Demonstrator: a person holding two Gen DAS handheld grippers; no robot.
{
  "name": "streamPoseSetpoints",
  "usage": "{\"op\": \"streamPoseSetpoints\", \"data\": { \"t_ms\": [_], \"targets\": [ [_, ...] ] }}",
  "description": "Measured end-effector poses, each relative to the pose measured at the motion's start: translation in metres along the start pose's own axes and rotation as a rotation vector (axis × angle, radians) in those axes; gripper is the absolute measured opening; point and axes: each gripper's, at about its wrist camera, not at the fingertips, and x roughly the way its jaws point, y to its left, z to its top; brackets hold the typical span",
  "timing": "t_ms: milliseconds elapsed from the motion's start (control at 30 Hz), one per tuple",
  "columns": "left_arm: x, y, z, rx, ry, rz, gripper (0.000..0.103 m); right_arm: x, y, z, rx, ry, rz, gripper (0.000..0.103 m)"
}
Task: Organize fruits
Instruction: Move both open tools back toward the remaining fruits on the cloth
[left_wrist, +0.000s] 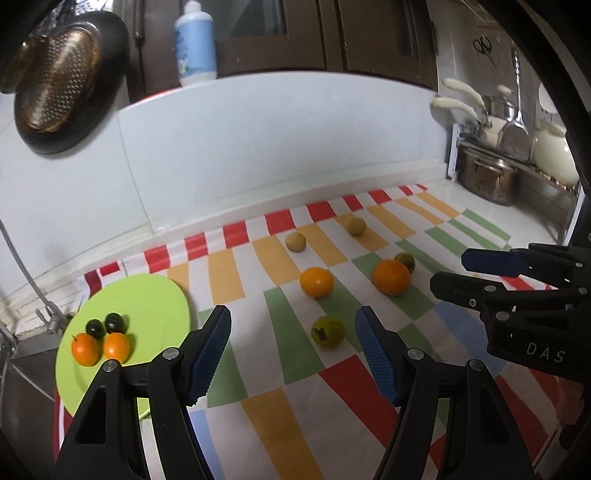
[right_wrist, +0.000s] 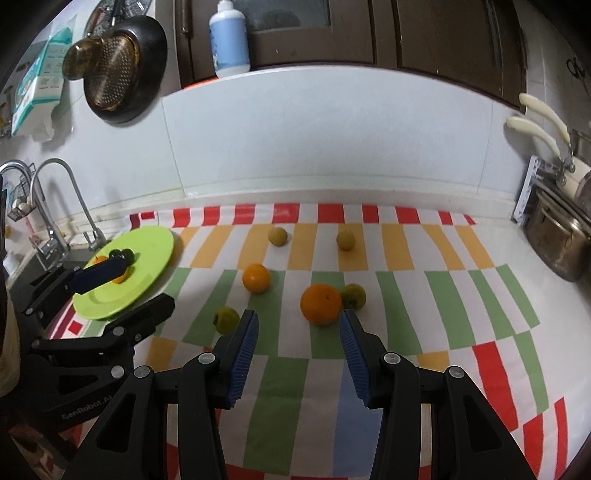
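Both your left gripper (left_wrist: 293, 349) and right gripper (right_wrist: 297, 349) are spread wide and hold nothing. 4 fruits sit grouped on the green plate (left_wrist: 155, 295) at the table's left edge; 6 lie scattered mid-table, awaiting pickup.

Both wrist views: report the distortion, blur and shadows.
Left wrist view: fisheye bends the backsplash edge into an arc, dark vignette at the corners, the green plate and fruit slightly soft. Right wrist view: same barrel curve on the striped cloth, the large orange fairly sharp with a soft shadow beneath; lighting even, no harsh glare.
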Motion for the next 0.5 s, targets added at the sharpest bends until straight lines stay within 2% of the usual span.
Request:
{"op": "streamPoseSetpoints", "data": {
  "t_ms": [300,500],
  "targets": [
    [0.030,-0.005,-0.009,0.018,0.067,-0.042,0.068,0.026,-0.008,-0.007,0.020,0.058,-0.008,0.047],
    [0.046,-0.010,-0.013,0.047,0.111,-0.084,0.061,0.042,-0.013,-0.009,0.028,0.082,-0.010,0.047]
  ]
}}
